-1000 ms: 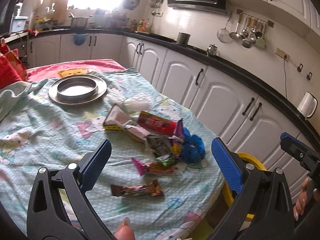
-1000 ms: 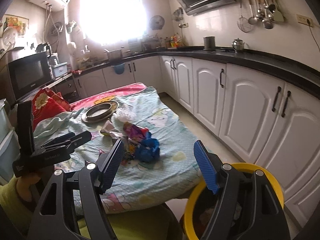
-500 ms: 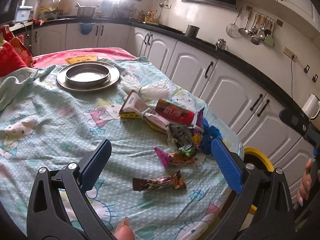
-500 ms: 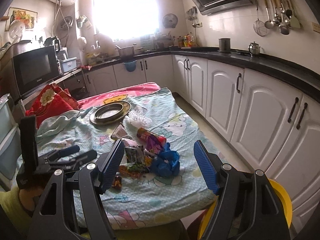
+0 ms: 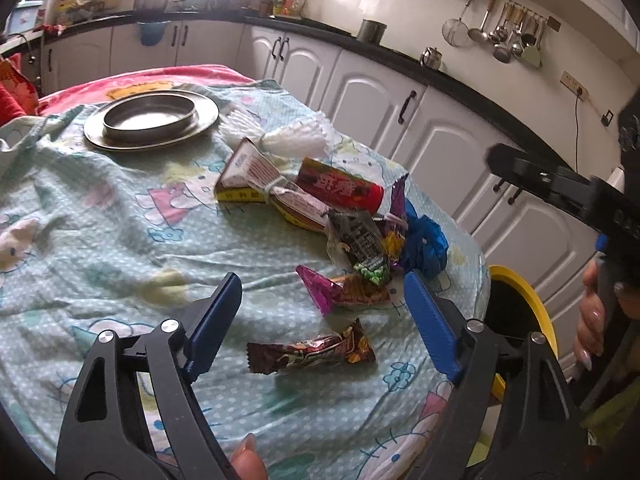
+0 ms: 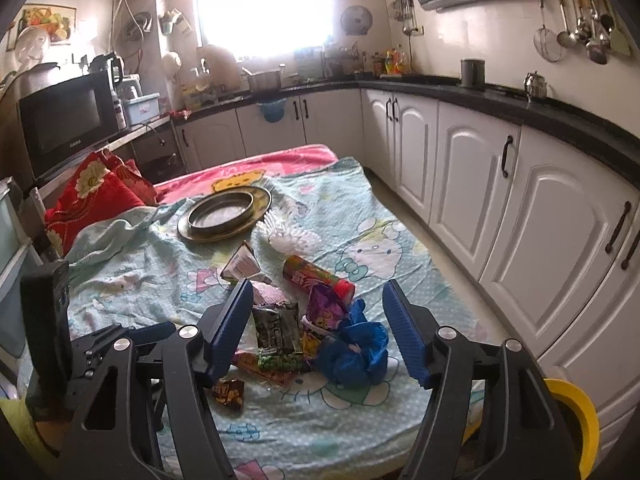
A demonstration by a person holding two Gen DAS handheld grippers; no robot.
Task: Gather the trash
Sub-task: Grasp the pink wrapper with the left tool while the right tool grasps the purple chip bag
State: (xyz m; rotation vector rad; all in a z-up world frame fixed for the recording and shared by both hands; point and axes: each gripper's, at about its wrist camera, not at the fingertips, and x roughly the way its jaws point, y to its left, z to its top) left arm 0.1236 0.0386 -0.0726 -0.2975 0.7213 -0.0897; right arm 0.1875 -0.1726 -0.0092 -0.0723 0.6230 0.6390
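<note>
A heap of trash lies on the cartoon-print cloth (image 5: 100,216): a red tube (image 5: 340,188), a carton (image 5: 244,176), a dark wrapper (image 5: 360,248), a pink wrapper (image 5: 340,290) and a blue bag (image 5: 424,248). A brown candy wrapper (image 5: 312,354) lies apart, nearer me, between the jaws of my left gripper (image 5: 322,284). The jaws are closing but the pads do not touch it. My right gripper (image 6: 317,286) hovers over the heap, jaws closing, above the dark wrapper (image 6: 276,328) and blue bag (image 6: 356,352). Nothing is held.
A yellow-rimmed bin (image 5: 532,308) (image 6: 576,412) stands on the floor off the table's right corner. A metal plate with a bowl (image 5: 152,120) and a white frilly plastic piece (image 5: 296,140) lie farther back. White cabinets (image 6: 560,240) line the right side.
Both grippers have come closer to the heap. The left one sank toward the brown wrapper and its jaws narrowed. The right one swung from over the bin to over the table.
</note>
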